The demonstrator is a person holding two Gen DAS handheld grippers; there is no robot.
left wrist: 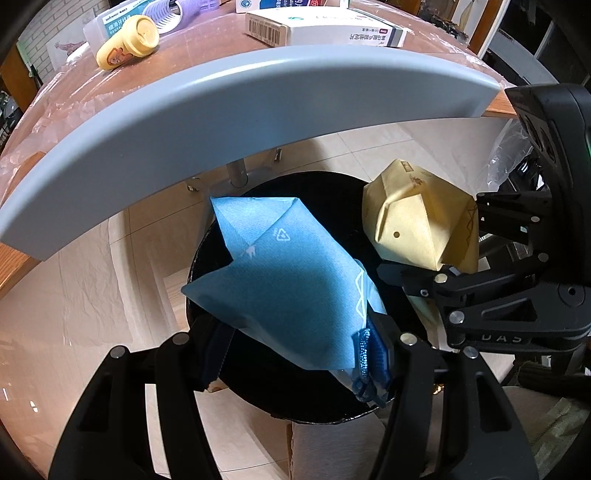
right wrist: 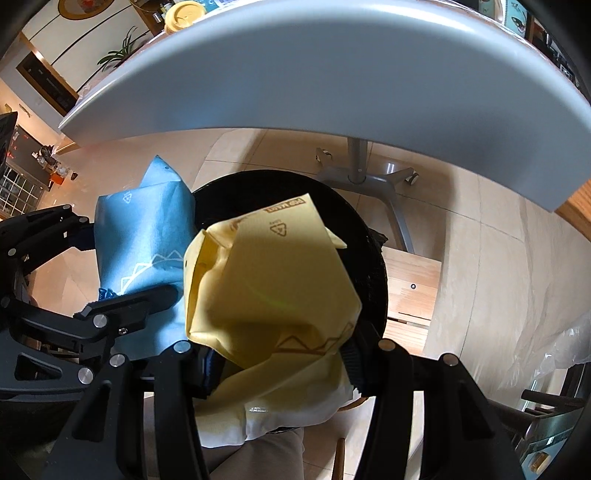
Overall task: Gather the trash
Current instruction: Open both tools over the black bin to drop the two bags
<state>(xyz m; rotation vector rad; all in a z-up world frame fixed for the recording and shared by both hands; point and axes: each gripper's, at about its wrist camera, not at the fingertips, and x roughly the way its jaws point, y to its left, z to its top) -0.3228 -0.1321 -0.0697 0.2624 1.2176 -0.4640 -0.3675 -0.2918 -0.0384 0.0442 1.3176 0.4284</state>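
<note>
In the left wrist view the left tongs clamp the blue packet directly above the black bin, while in the right wrist view the right tongs grip the yellow packet over the same bin.

A wooden table under clear plastic sheet has a curved grey edge. On it a yellow cup with a cartoon print lies on its side, just beside a clear box with a teal label. A white carton with a barcode lies to its right, with more boxes behind it. Below, the floor is pale glossy tile. A grey metal table leg with a wheeled foot stands on it, and a light wooden stool is near it.
</note>
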